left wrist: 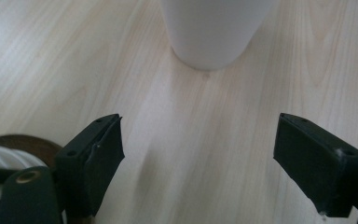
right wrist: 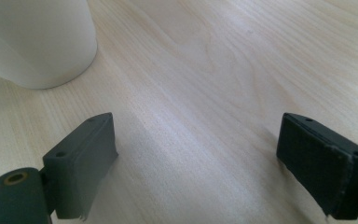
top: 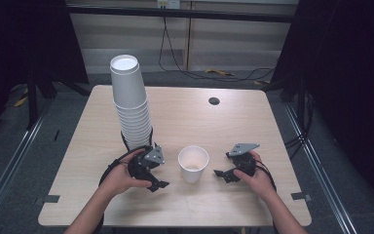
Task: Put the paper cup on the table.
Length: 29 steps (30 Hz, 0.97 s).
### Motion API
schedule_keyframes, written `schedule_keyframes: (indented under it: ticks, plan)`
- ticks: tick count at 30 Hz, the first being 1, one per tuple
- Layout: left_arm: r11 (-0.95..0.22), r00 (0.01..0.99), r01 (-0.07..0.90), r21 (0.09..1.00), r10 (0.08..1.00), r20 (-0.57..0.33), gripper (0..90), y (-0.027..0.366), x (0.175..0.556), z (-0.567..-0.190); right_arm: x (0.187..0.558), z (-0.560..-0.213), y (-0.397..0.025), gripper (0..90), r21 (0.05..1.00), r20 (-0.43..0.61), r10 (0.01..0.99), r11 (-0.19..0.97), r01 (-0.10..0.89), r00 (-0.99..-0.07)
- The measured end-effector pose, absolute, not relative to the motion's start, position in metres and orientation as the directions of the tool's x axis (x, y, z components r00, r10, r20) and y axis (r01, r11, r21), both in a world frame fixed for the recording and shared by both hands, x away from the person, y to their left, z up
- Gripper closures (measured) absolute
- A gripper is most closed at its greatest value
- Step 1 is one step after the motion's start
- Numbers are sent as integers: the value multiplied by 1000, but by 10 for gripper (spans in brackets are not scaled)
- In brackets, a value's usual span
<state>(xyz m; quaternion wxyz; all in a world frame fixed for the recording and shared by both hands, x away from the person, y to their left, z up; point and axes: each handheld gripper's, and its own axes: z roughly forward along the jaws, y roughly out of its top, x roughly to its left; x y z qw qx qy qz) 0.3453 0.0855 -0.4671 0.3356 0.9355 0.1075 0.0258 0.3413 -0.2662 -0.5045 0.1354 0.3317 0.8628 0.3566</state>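
Observation:
A single white paper cup stands upright on the wooden table, between my two grippers. Behind and left of it rises a tall stack of white cups, mouths down. My left gripper sits just left of the single cup, open and empty; in the left gripper view the cup stands ahead of the spread jaws. My right gripper rests just right of the cup, open with nothing between its jaws; the cup shows at upper left there.
A round cable hole lies in the table's back right part. Black cables trail from the left gripper past the stack's base. Bare wood extends to the right of the single cup and along the front edge.

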Motion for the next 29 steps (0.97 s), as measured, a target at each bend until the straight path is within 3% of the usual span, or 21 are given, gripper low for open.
schedule_keyframes:
  ticks: [17,29]
  plan:
    - [-723,952,262,640,301,-49,158,123,339,-500,341,-505,-266,114,706,3,669,525,475,-743]
    - [-638,949,245,730,312,-46,147,133,335,-511,340,-504,-266,114,705,0,678,521,481,-735]
